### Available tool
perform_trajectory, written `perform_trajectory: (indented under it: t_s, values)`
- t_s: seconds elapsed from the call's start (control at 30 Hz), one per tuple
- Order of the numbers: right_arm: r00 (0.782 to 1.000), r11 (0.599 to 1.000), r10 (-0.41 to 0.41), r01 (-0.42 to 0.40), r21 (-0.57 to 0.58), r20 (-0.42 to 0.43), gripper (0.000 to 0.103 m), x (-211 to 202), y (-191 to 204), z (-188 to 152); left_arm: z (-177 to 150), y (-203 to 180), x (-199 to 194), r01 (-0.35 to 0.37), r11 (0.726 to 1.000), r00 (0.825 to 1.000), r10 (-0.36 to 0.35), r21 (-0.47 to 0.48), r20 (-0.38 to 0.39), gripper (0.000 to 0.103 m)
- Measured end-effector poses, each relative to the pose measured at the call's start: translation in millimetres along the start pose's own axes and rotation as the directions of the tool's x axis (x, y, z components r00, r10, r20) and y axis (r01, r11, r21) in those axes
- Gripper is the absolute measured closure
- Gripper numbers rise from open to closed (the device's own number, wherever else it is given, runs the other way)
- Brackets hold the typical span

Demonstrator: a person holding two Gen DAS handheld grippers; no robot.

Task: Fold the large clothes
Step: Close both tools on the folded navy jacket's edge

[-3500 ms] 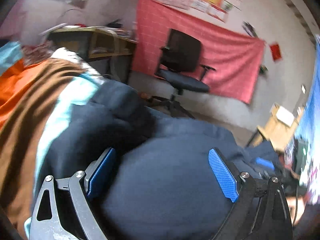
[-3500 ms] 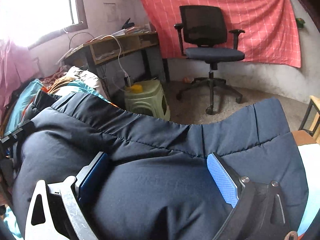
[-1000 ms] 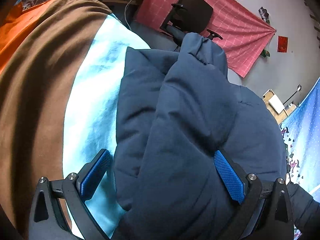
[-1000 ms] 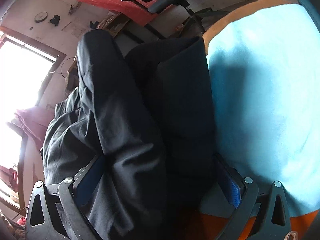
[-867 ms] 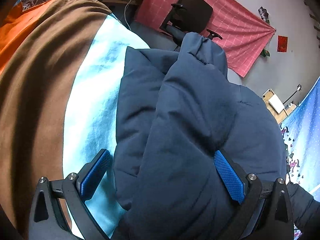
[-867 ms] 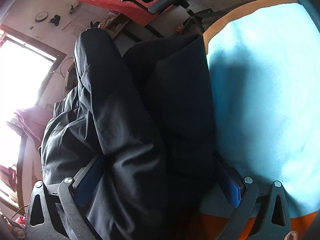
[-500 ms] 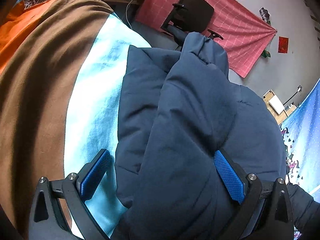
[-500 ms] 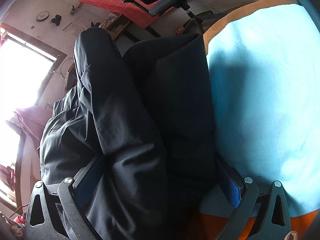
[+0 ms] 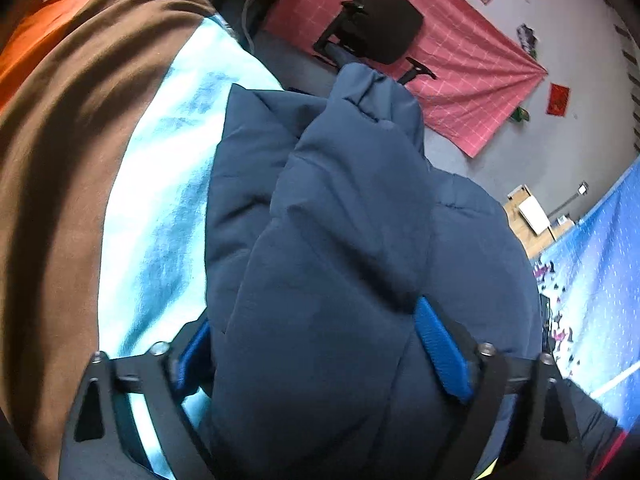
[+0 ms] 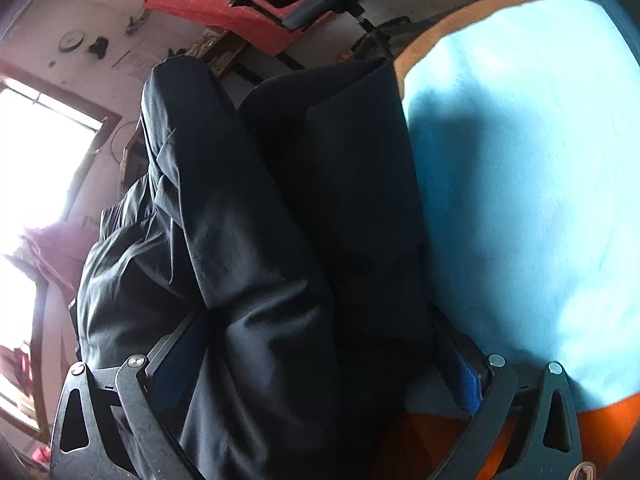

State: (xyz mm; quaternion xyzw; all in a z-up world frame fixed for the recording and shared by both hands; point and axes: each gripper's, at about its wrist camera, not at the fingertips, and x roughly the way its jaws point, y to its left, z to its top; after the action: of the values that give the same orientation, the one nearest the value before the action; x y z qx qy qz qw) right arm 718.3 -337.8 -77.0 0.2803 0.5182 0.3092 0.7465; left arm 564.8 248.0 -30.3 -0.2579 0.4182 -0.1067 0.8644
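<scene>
Spread under everything is a blanket (image 9: 160, 208) in bands of pale turquoise, brown and orange, and on it a dark navy padded jacket (image 9: 340, 240) is heaped. Behind it a black office chair (image 9: 380, 20) can be seen before a pink checked cloth (image 9: 460, 80) hung on a grey wall.

The jacket is seen bunched into thick, puffy folds, with one rolled part lying along the top and a flatter layer beneath; stitched seams cross the far end. In the right wrist view the same jacket (image 10: 256, 248) looks almost black and slightly shiny, with fine creases.

The left gripper (image 9: 320, 356) is clenched on a thick fold of the jacket, its jaws having just been closing, both blue pads pressed into the fabric. The right gripper (image 10: 320, 364) is likewise clamped around the jacket's bulk, its pads largely buried.
</scene>
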Motion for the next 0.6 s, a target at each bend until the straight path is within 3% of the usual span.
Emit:
perform_trajectory:
  t_s: [0.17, 0.23, 0.3, 0.4, 0.5, 0.6]
  values:
    - [1.000, 0.997, 0.005, -0.006, 0.078, 0.008, 0.000, 0.3, 2.2, 2.8, 5.0, -6.6, -9.1, -0.045, 0.998, 0.999, 0.046, -0.048, 0.020, 0.052]
    - [1.000, 0.998, 0.003, -0.004, 0.066, 0.010, 0.008, 0.0, 8.8, 2.6, 2.7, -11.0, -13.5, -0.057, 0.997, 0.998, 0.058, -0.048, 0.035, 0.062]
    - [1.000, 0.999, -0.002, 0.001, 0.042, 0.010, 0.035, -1.9, 17.5, 1.9, -0.2, -19.1, -16.9, -0.081, 0.996, 0.995, 0.082, -0.029, 0.049, 0.069]
    - [0.999, 1.000, -0.020, 0.020, 0.000, 0.025, 0.064, -7.6, 35.2, -0.2, -5.4, -34.3, -23.2, -0.124, 0.992, 0.989, 0.124, -0.004, 0.086, 0.082]
    - [0.996, 0.996, -0.065, 0.068, -0.052, 0.060, 0.080, -15.7, 56.1, -3.7, -12.8, -50.0, -28.9, -0.165, 0.986, 0.980, 0.164, -0.004, 0.116, 0.088]
    - [0.990, 0.991, -0.095, 0.103, -0.084, 0.100, 0.084, -24.6, 76.9, -7.9, -19.6, -60.1, -35.8, -0.184, 0.982, 0.976, 0.186, -0.031, 0.114, 0.090]
